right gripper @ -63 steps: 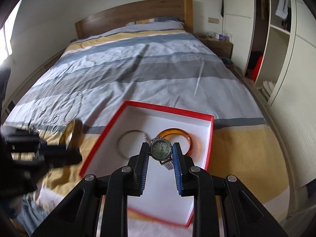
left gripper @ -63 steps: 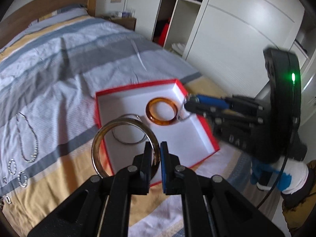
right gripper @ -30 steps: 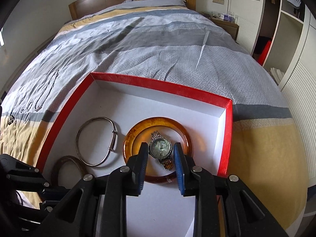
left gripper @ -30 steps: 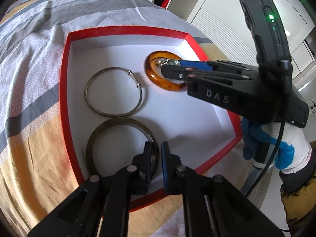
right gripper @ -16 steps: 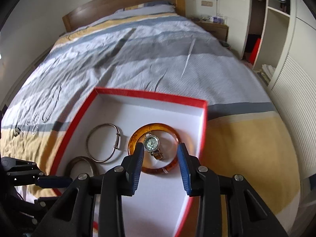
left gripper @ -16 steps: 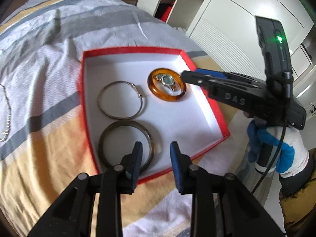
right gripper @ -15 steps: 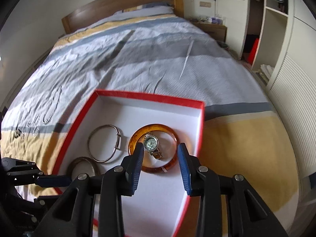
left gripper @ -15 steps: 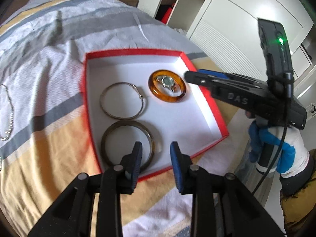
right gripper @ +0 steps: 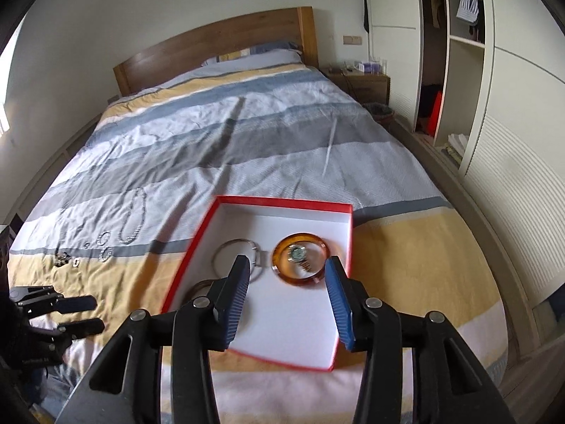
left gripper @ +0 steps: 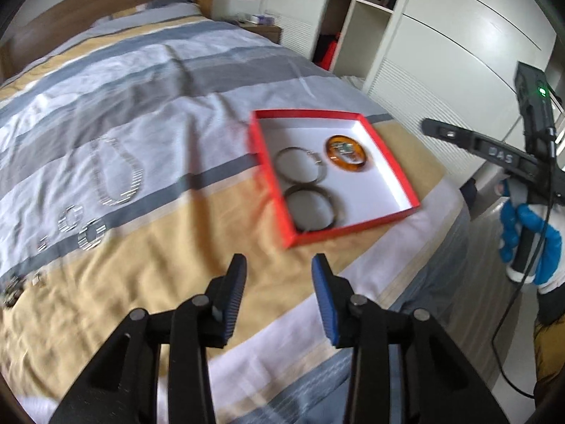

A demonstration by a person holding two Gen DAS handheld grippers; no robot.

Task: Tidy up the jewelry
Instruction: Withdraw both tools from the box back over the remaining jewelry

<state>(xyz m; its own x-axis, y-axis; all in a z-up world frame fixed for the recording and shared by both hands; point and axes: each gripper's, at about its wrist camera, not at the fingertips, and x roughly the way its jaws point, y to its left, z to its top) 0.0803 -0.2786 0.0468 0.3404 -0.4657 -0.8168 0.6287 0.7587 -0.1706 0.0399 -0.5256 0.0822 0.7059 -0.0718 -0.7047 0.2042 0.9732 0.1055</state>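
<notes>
Watch (right gripper: 297, 252) inside bangle (right gripper: 299, 259), in box (right gripper: 282, 205).

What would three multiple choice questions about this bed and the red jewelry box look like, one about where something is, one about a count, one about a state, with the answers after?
1. Where does the watch lie?
A. Inside the amber bangle
B. On the bedspread beside the box
C. Between the right gripper's jaws

2. How many bangles lie in the red box?
A. One
B. Three
C. Five

3. How do the jaws of the left gripper stand?
A. Shut on the dark bangle
B. Shut on the necklace
C. Open, nothing between them

Answers:
1 A, the right wrist view shows the watch ringed by the amber bangle.
2 B, the left wrist view shows the amber bangle, the thin silver bangle and the dark bangle.
3 C, its jaws have just been opening and only bedspread shows in the gap.
</notes>
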